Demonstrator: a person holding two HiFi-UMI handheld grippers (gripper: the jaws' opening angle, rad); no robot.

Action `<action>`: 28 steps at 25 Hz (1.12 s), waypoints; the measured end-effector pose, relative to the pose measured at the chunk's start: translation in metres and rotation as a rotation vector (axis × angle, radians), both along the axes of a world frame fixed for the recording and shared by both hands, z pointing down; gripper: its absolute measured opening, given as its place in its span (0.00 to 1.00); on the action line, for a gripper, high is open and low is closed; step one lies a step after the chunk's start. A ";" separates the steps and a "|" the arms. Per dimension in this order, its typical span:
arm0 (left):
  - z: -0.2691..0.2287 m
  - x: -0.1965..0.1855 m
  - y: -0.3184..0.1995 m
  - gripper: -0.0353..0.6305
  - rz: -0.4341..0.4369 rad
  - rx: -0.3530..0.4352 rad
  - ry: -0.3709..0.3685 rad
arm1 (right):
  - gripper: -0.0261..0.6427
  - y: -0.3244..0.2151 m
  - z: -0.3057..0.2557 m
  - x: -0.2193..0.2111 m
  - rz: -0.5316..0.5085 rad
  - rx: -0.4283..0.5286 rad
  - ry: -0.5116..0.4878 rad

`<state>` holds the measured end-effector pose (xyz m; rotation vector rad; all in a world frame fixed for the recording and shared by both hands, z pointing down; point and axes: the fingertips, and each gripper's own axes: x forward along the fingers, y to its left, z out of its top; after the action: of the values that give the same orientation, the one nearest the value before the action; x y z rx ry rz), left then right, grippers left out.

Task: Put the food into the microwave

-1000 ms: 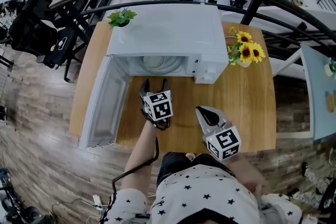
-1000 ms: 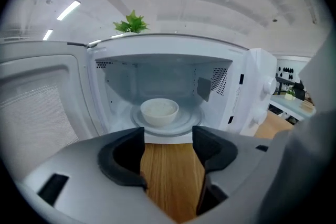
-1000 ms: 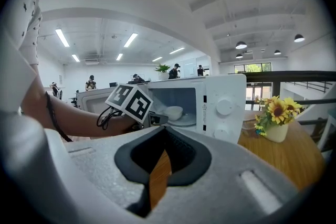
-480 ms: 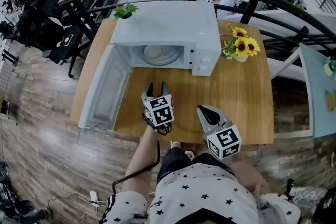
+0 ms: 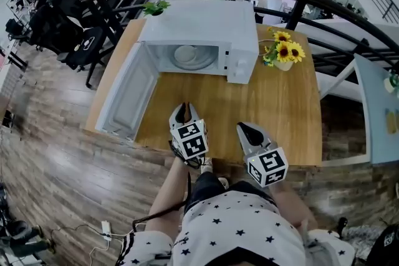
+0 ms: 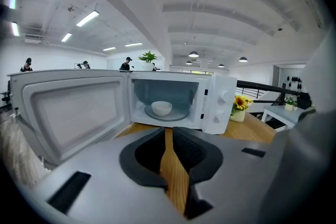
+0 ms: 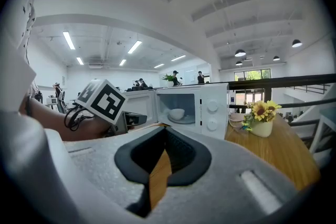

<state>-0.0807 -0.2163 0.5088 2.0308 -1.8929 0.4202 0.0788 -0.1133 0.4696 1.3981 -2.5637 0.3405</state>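
Head view: white microwave (image 5: pixel 199 25) at the top centre of the wooden counter (image 5: pixel 280 109), its door (image 5: pixel 128 96) swung wide toward the left of the frame. A white bowl (image 5: pixel 189 54) sits inside on the turntable. Sunflowers in a pot (image 5: pixel 282 54) stand just right of the microwave; a small green plant (image 5: pixel 156 7) is at its upper left corner. Both tools hang over the counter's near edge, low in the frame, well apart from the microwave. Left hand-held gripper (image 5: pixel 184 109) is at lower centre, right hand-held gripper (image 5: pixel 245 128) just right of it.

Left gripper view: the jaws have just been closing. They stand narrow, only a thin strip of counter showing between the pads, nothing held. Straight ahead, centre frame, is the open oven with the bowl (image 6: pixel 161 108) on the glass plate.

Right gripper view: jaws drawn together to a thin slit, empty. The left tool's marker cube (image 7: pixel 102 99) shows at mid-left, with the microwave and bowl (image 7: pixel 177 113) at centre and the sunflowers at right.
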 end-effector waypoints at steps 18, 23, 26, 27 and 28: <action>-0.026 0.006 0.112 0.06 0.038 0.040 0.038 | 0.05 0.057 -0.011 -0.011 -0.020 0.040 -0.036; -0.025 0.005 0.137 0.06 0.070 0.028 0.073 | 0.05 0.070 -0.011 -0.016 -0.026 0.044 -0.039; -0.022 0.001 0.147 0.06 0.085 0.016 0.083 | 0.05 0.073 -0.009 -0.018 -0.025 0.043 -0.039; -0.021 0.000 0.149 0.06 0.088 0.013 0.090 | 0.05 0.073 -0.009 -0.019 -0.025 0.044 -0.039; -0.020 0.000 0.150 0.06 0.091 0.010 0.096 | 0.05 0.073 -0.009 -0.019 -0.025 0.046 -0.039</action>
<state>-0.0809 -0.0659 0.4890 2.1106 -1.7554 0.3296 0.0595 -0.0403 0.4602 1.3865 -2.6342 0.3097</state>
